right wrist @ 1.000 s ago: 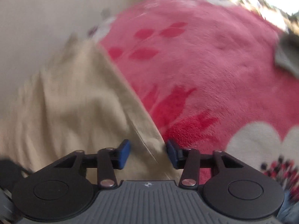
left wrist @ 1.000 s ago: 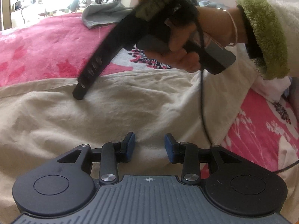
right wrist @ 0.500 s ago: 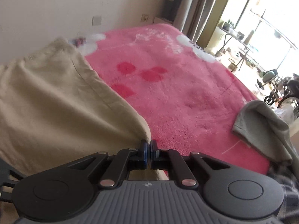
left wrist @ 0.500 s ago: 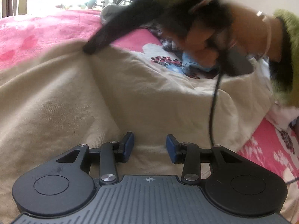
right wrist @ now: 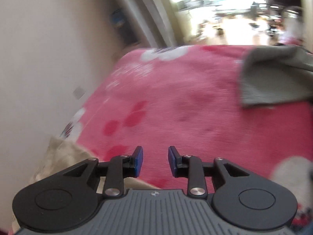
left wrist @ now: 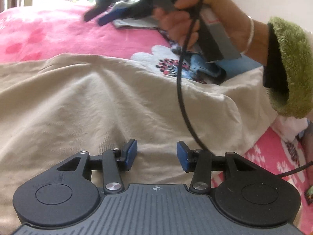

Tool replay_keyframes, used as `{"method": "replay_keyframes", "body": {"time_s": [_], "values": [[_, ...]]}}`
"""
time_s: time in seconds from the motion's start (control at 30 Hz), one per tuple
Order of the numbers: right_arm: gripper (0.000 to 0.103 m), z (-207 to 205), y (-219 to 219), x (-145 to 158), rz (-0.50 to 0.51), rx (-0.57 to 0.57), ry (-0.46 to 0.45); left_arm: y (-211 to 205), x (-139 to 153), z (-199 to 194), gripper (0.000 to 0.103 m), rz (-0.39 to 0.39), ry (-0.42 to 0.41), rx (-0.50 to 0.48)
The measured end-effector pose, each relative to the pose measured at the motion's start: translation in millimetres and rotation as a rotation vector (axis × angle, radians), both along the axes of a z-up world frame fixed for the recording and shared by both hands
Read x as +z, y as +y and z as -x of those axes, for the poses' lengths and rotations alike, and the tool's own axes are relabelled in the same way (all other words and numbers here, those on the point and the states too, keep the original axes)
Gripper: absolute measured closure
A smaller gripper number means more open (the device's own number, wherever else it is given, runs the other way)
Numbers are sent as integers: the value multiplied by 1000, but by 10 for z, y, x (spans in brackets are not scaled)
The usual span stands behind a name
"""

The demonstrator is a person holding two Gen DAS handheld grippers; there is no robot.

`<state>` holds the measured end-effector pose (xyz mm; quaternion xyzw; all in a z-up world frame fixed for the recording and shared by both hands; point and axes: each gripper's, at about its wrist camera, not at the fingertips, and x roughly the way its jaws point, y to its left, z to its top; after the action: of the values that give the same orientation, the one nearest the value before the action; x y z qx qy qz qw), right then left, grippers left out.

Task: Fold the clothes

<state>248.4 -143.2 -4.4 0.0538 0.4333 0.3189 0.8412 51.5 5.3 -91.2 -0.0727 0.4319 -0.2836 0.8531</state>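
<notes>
The left tongs (left wrist: 156, 155) stand wide apart over the beige garment (left wrist: 109, 105), gripping nothing. The right tongs (right wrist: 155, 160), also parted and empty, hang above the pink blanket (right wrist: 195, 107) on the bed, the beige garment's edge at their lower left. A grey garment (right wrist: 273, 78) lies farther off to the right.

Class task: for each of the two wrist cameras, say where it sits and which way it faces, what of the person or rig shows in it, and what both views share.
Left wrist: sits behind the open left gripper, low over the beige garment, facing across the bed; shows the person's right hand and green sleeve cuff.
Right wrist: sits behind the open right gripper, raised, facing along the pink blanket towards a bright window; no body part shows.
Shared: pink blanket, beige garment, grey garment.
</notes>
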Motion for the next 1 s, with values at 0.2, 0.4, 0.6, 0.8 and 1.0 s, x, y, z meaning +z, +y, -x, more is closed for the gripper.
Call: {"method": "replay_keyframes", "body": {"time_s": [0.2,0.4,0.6,0.8,1.0], "values": [[49,-37,1153,-180,98,280,-29,237,-1,78,59,28,21,47],[44,7,1585,-208,161,354,-85,381,-96,95,59,100,54,84],[100,58,1917,-213,217,412,-135,479,-140,96,59,161,72,109],[99,120,2210,-398,304,415,-192,469,-158,110,59,157,72,109],[75,-50,1945,-250,251,242,-177,445,-131,128,59,142,61,100]]}}
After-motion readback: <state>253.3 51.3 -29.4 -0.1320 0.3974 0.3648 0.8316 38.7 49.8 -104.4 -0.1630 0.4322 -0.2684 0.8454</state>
